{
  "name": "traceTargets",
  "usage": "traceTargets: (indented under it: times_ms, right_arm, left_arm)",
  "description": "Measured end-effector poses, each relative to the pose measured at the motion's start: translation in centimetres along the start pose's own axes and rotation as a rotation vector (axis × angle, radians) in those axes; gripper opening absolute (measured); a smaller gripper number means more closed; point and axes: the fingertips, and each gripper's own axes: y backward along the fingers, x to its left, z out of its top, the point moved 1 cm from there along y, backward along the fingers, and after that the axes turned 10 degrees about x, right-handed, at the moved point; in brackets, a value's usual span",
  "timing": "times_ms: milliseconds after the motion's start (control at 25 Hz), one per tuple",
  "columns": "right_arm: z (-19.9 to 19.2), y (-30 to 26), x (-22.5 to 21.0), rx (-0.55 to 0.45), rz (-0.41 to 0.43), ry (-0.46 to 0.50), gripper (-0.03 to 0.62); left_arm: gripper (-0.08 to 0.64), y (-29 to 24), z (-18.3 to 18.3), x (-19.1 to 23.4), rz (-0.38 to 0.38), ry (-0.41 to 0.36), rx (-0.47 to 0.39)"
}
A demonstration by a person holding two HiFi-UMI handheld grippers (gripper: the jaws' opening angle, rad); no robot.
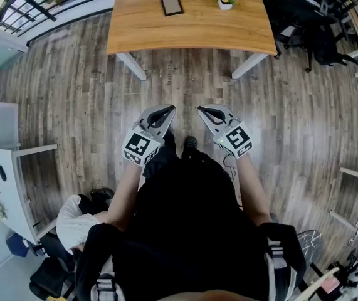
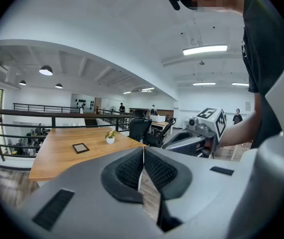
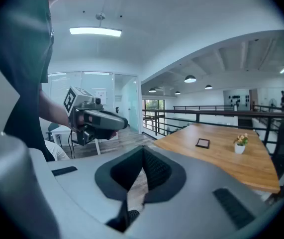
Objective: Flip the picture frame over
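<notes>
Fingers closed together, nothing held, on left gripper (image 1: 168, 110) and right gripper (image 1: 201, 110), both well short of table (image 1: 166, 33); picture frame (image 1: 172, 5), potted plant (image 1: 226, 0) on table.

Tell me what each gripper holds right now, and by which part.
Nothing is held. The left gripper and the right gripper are both shut and empty, away from the table, where the picture frame lies untouched.
</notes>
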Motion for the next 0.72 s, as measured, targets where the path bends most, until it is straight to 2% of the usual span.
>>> traceTargets:
  times_ms: [200, 440, 640, 720]
  right_arm:
    - [2.5, -0.6, -0.2, -0.054, 0.000, 0.020, 0.006]
    - [1.8, -0.7, -1.2, -0.022, 0.000, 0.034, 0.006]
    - [2.3, -1.0, -1.2, -0.053, 0.047, -0.011, 0.008]
    - [2.1, -1.6, -1.4, -0.031, 0.041, 0.000, 0.008]
  left_arm:
    - [0.023, 0.5, 1.0, 1.0, 0.024, -0.009, -0.017]
    - [0.023, 0.3, 0.8, 1.4, 0.041, -0.004, -0.015]
    - [0.023, 0.7, 0.6, 2.2, 0.057, 0.009, -0.016]
    - [0.023, 0.7, 0.5, 2.7, 0.062, 0.016, -0.015]
